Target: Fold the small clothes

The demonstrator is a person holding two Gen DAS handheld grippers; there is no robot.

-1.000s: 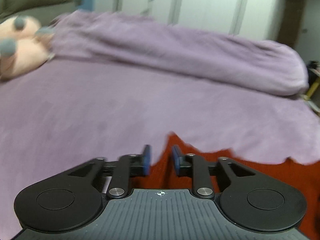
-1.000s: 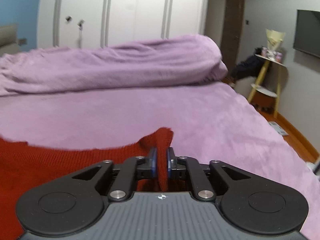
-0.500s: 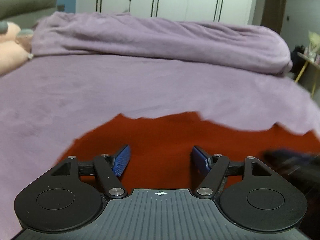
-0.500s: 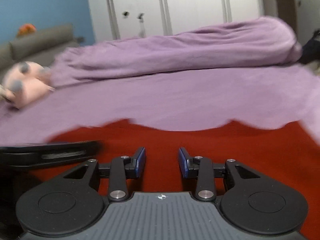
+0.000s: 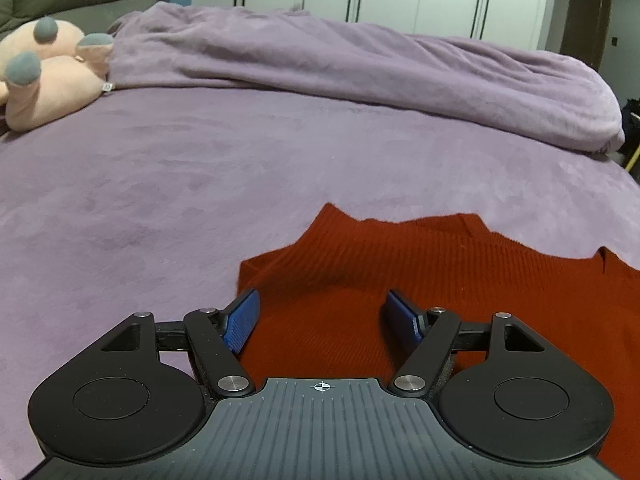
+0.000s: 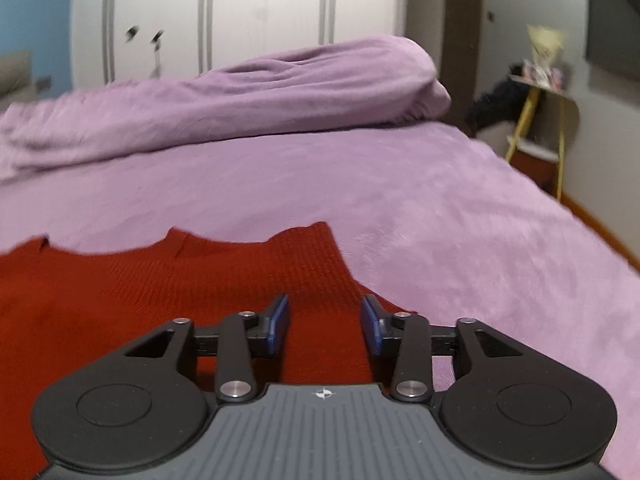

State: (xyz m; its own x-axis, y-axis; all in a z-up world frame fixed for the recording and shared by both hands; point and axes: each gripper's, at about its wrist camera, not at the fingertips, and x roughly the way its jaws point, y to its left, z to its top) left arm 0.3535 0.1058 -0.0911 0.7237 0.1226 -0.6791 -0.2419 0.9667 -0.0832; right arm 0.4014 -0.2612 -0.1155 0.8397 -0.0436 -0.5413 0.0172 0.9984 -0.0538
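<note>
A red ribbed knit garment [image 5: 420, 272] lies flat on the purple bed cover [image 5: 200, 168]. My left gripper [image 5: 322, 318] hangs over the garment's left part, open wide, its blue pads [image 5: 242, 320] clear of the cloth. In the right wrist view the same red garment [image 6: 168, 292] fills the lower left, its right edge running under my right gripper [image 6: 325, 326]. The right jaws are opening, with only flat cloth below the gap and nothing pinched between the pads [image 6: 278, 324].
A rolled purple duvet [image 5: 360, 68] runs across the far side of the bed. A pink plush toy [image 5: 44, 76] lies at the far left. White wardrobe doors [image 6: 240, 12] stand behind. A yellow-legged side table [image 6: 540, 112] is beyond the bed's right edge.
Both grippers let go of the raised red cloth and opened; the garment now lies spread flat on the bed. Both views have sunk closer to it.
</note>
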